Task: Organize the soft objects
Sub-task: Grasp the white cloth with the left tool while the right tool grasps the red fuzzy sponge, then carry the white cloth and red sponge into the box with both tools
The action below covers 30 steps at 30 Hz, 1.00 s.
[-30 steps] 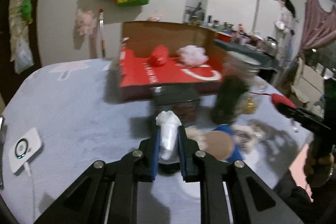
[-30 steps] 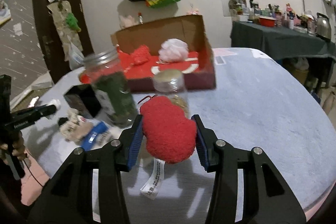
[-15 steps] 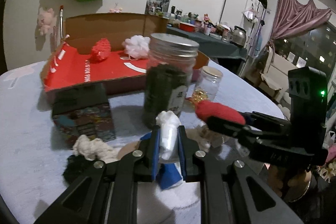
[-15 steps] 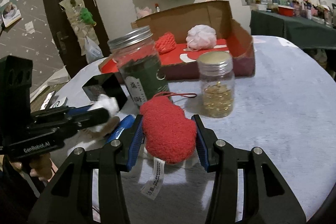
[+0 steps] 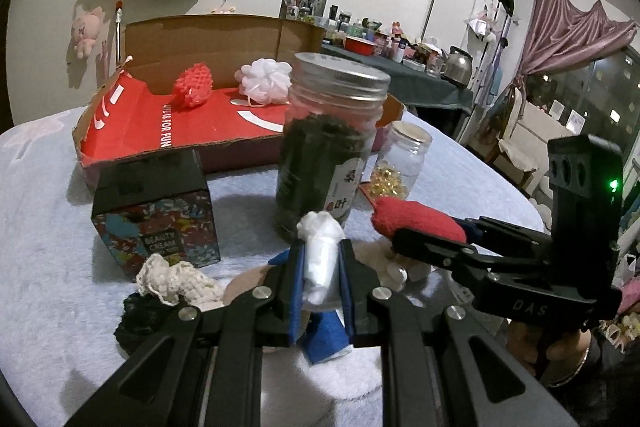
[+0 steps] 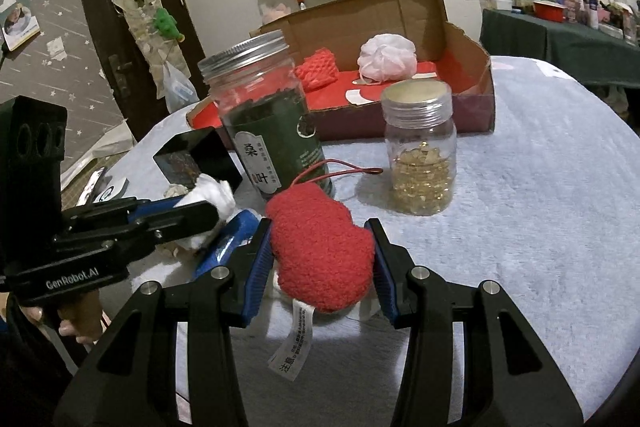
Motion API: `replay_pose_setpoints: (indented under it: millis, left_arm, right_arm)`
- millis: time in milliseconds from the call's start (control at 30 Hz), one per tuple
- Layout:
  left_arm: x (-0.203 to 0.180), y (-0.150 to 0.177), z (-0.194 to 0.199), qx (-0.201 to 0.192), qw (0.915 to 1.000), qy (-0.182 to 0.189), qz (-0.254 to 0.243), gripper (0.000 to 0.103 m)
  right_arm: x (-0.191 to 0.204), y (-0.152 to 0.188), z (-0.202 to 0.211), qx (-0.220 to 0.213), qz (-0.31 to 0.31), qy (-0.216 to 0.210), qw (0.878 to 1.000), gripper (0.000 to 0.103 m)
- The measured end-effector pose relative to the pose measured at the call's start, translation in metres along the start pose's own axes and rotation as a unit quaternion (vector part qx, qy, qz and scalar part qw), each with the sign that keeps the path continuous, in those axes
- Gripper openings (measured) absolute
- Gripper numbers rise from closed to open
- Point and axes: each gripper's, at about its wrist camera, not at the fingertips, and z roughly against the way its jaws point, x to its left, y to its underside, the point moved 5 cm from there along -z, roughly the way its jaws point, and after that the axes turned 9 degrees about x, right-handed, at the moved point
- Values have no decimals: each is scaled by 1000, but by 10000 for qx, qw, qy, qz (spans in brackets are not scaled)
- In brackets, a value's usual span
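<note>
Grey fleece covers your counter (image 6: 540, 187). Left of the tea jar (image 5: 328, 151), your left tongs (image 5: 320, 267) pinch a white tuft (image 5: 320, 247); right of it, your right tongs (image 6: 320, 259) clamp a red plush (image 6: 320, 251), both ready for the cardboard box (image 5: 180, 143) behind.

Fuzzy red plush toy (image 6: 322, 259), fleecy matt tablecloth (image 6: 540, 207), clear jar (image 6: 420, 163), corrugated cardboard box (image 6: 400, 11), glossy black carton (image 5: 154, 203)
</note>
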Motion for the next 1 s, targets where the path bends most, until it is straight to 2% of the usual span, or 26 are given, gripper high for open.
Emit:
replay_pose_setpoints:
  millis: [633, 1000]
  left_arm:
    - [53, 0, 30, 218, 9964, -77, 815, 17]
    - [90, 5, 48, 247, 9930, -398, 1084, 17]
  right_arm:
    - [-23, -4, 20, -29, -248, 171, 9995, 44]
    - [-43, -4, 27, 76, -402, 302, 9987, 44]
